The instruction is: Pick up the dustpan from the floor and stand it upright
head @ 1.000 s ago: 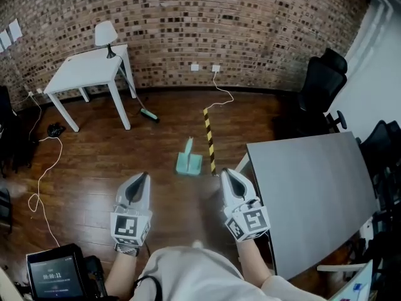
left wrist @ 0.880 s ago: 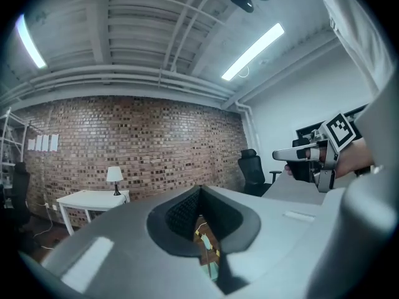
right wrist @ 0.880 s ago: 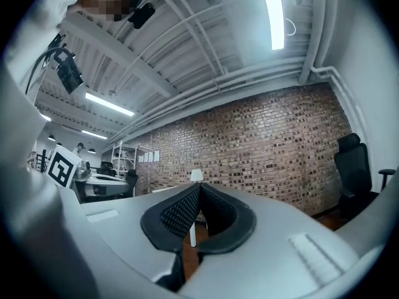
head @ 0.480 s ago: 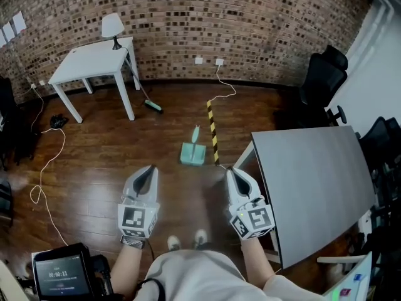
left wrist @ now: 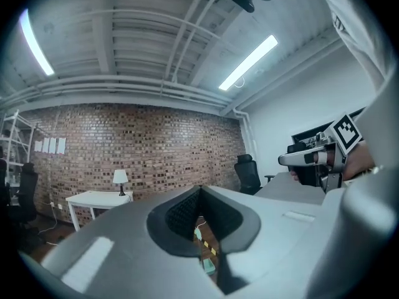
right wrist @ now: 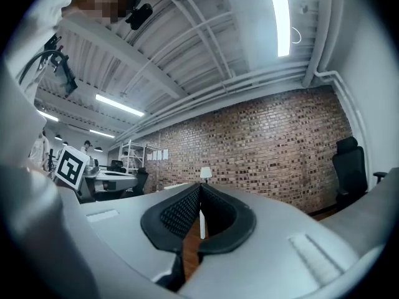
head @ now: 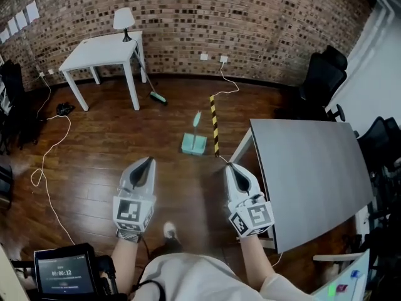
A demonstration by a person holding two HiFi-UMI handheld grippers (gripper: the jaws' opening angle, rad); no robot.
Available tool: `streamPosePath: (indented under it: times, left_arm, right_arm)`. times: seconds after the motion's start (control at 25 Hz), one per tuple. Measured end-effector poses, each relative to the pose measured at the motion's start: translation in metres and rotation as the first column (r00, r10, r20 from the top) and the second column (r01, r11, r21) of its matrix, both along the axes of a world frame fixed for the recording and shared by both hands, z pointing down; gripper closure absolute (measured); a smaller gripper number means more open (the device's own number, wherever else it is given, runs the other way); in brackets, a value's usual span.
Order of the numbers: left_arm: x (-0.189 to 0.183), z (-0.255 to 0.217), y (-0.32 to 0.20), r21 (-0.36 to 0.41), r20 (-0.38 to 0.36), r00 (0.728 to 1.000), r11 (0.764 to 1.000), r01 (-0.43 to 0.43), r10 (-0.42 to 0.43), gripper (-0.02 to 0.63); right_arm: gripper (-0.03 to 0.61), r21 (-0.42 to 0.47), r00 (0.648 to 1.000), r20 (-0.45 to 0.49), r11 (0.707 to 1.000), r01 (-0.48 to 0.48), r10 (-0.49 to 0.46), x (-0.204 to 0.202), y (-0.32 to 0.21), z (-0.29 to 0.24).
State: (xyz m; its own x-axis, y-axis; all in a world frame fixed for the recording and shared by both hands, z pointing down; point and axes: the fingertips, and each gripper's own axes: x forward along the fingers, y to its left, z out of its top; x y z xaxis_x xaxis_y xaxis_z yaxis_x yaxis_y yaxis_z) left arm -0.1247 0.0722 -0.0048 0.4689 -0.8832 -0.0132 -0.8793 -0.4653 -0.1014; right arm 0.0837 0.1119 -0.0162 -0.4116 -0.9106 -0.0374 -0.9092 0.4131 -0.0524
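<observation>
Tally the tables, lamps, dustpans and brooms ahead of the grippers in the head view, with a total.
Tables: 2 (white table, grey table)
Lamp: 1
Dustpan: 1
Broom: 1
Total: 5

We count one white table point(head: 103, 46) at upper left and one grey table point(head: 313, 168) at right, two in all; one lamp point(head: 124, 19); one broom point(head: 158, 97); one teal dustpan point(head: 193, 144); one strip of striped tape point(head: 215, 125); two wall sockets point(head: 204, 56); two black office chairs point(head: 322, 80) at the right edge.
</observation>
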Motion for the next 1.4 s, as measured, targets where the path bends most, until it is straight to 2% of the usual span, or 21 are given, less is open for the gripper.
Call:
streamPosePath:
  times: [0.24,0.44,0.56,0.84,1.04,1.4]
  left_arm:
    - [0.037,-0.005,0.086,0.024,0.01,0.999,0.999,0.03,-0.03,0.612]
    - [0.061,-0.011,0.163,0.004,0.017,1.0,1.0,0.008,-0.008,0.612]
    - [0.065,-0.011,0.193,-0.007,0.011,1.0,1.0,-0.001,0.001,0.612]
    - [0.071,-0.009,0.208,-0.024,0.016,1.0,1.0,-0.007,0.007,0.612]
    - [0.068,-0.016,0.21,-0.004,0.02,1.0,1.0,-0.011,0.011,0.612]
    - [0.058,-0.021,0.207,-0.003,0.02,0.999,1.0,-0.029,0.029,0.612]
  right_arm:
    - [0.565,0.025,0.998,0.011,0.998,0.054,-0.055,0.026,0.084,-0.009]
    - [0.565,-0.024,0.999,-0.006,0.999,0.044,-0.044,0.046,0.153,-0.011]
    - [0.565,-0.048,1.0,-0.013,0.999,0.024,-0.025,0.057,0.182,-0.008]
    - [0.566,-0.037,0.999,-0.034,0.999,-0.037,0.035,0.083,0.202,-0.015]
    - [0.568,-0.021,0.991,-0.113,0.998,-0.067,0.064,0.074,0.204,-0.01]
    - [0.568,-0.025,0.994,-0.087,0.998,-0.063,0.061,0.055,0.195,-0.017]
